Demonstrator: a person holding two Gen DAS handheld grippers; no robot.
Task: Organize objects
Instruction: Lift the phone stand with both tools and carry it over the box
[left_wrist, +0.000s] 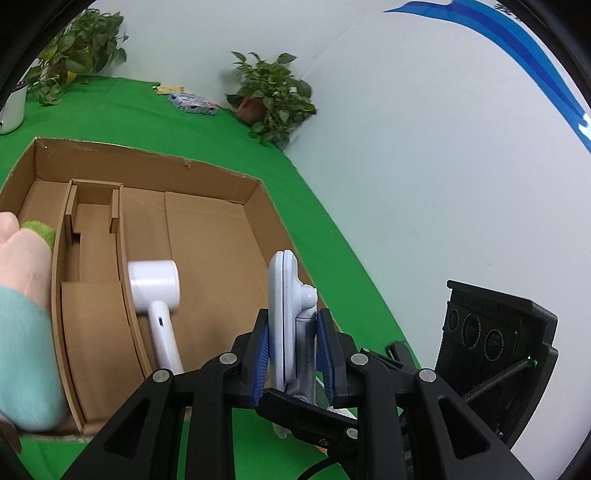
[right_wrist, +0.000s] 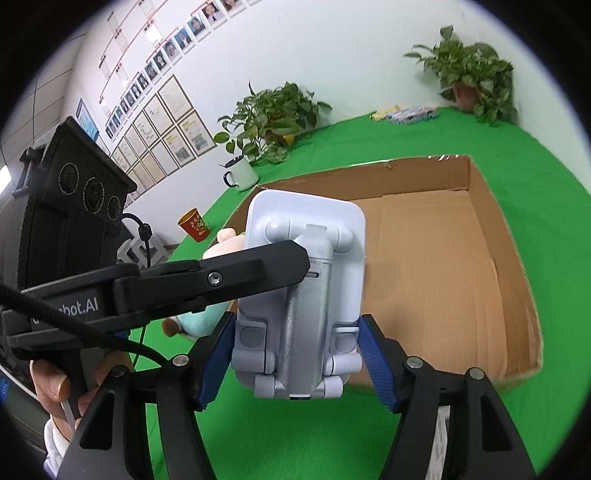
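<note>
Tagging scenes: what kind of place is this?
Probably an office set up for recording: framed certificates and staff photos on the wall, potted plants, a green-covered table with a cardboard box.

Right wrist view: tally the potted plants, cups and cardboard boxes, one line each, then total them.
Potted plants: 2
Cups: 2, a white mug and a red cup
Cardboard box: 1
Total: 5

Potted plants (right_wrist: 271, 122) & white mug (right_wrist: 241, 172) on green cloth (right_wrist: 535, 155); red cup (right_wrist: 194, 224), poss. paper.
</note>
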